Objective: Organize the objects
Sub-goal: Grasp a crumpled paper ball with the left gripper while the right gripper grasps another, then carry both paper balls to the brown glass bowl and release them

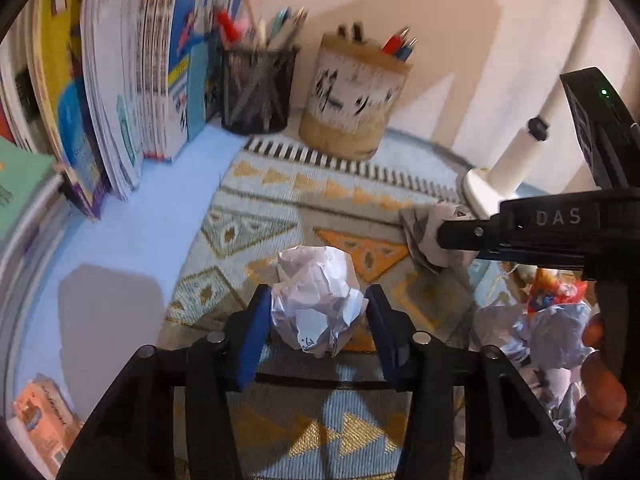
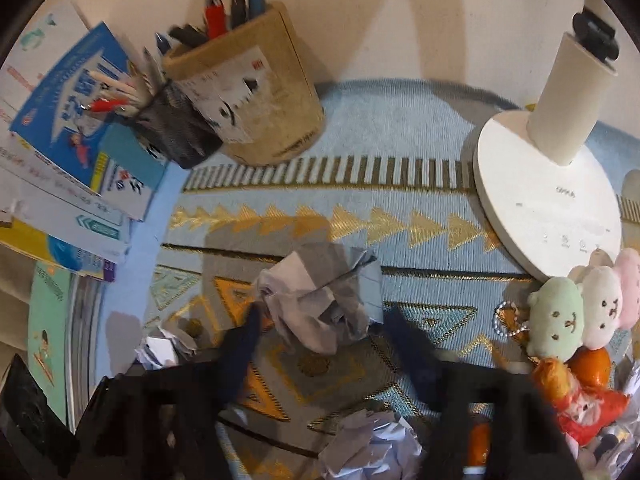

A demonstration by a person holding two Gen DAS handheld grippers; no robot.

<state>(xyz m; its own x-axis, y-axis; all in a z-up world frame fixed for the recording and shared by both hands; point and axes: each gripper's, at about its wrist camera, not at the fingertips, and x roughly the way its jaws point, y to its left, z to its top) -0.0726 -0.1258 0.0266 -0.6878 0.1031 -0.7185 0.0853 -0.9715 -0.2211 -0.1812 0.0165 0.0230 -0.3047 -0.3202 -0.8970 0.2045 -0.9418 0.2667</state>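
Note:
My left gripper [image 1: 316, 300] is shut on a white crumpled paper ball [image 1: 318, 304] and holds it over the patterned mat [image 1: 280, 216]. My right gripper [image 2: 324, 320] is open around a grey crumpled paper wad [image 2: 324, 300] on the mat [image 2: 400, 240]; the blue fingers stand on either side of it without pressing. The right gripper also shows in the left wrist view [image 1: 444, 236], its tip at the same wad [image 1: 428, 236]. More crumpled paper lies below [image 2: 372, 444] and at the left [image 2: 164, 344].
A black mesh pen cup [image 1: 258, 92] and a tan pen holder [image 1: 352, 100] stand at the back by the wall. Upright books [image 1: 120, 80] fill the left. A white lamp base [image 2: 548, 200], plush toys [image 2: 580, 308] and an orange [image 2: 592, 364] sit at the right.

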